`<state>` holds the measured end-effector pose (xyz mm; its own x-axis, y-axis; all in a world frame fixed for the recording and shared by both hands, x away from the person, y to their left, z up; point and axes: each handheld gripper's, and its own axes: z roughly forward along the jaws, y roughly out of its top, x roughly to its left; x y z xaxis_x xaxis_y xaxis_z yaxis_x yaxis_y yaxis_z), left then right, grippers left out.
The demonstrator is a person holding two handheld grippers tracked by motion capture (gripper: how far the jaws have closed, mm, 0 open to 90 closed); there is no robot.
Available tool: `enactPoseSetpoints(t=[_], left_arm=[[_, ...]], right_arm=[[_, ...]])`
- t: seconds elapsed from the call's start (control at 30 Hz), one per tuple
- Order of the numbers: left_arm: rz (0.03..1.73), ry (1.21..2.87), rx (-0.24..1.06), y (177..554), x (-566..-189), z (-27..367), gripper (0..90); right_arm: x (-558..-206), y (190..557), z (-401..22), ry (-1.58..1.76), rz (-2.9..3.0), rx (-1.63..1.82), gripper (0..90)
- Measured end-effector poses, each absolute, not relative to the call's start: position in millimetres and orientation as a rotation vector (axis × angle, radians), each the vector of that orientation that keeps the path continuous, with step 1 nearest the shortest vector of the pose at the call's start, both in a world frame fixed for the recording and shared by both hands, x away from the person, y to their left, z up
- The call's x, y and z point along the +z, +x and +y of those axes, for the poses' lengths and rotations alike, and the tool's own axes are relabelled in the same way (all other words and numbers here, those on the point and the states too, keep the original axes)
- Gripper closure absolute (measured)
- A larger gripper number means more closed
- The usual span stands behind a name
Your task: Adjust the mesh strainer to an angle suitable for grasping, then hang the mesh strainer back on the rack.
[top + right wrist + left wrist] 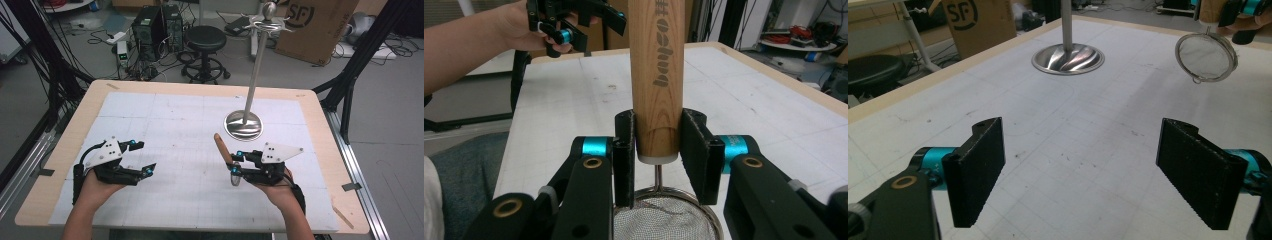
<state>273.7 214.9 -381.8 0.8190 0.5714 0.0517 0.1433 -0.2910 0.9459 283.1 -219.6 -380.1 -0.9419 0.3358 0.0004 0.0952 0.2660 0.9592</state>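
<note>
A small strainer with a wooden handle [221,146] and a round wire-mesh bowl [235,179] is held above the white gridded mat [175,125]. My right gripper [236,162] is shut on the handle's lower end, just above the mesh. In the right gripper view the handle [658,75] rises between the jaws of that gripper [658,122], with the mesh bowl [664,220] below. My left gripper [146,156] is open and holds nothing at the mat's left; its own view shows it [1083,170] spread wide, with the strainer mesh [1205,57] off to the upper right.
A tall metal stand with a round base [243,125] and hooks at its top [270,20] stands on the mat's far right. Beyond the table are a black stool [205,40], computer towers [157,27] and a cardboard box [315,25]. Black frame posts flank the table.
</note>
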Motion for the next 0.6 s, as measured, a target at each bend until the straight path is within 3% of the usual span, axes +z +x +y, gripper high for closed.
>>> enactPoseSetpoints(t=[0.6], left_arm=[[0.516, 1.81, 0.428, 276.7, -379.4, 210.3, 20.2]], right_arm=[[-385.4, 284.1, -220.1, 0.415, 2.348, 1.743, 68.1]])
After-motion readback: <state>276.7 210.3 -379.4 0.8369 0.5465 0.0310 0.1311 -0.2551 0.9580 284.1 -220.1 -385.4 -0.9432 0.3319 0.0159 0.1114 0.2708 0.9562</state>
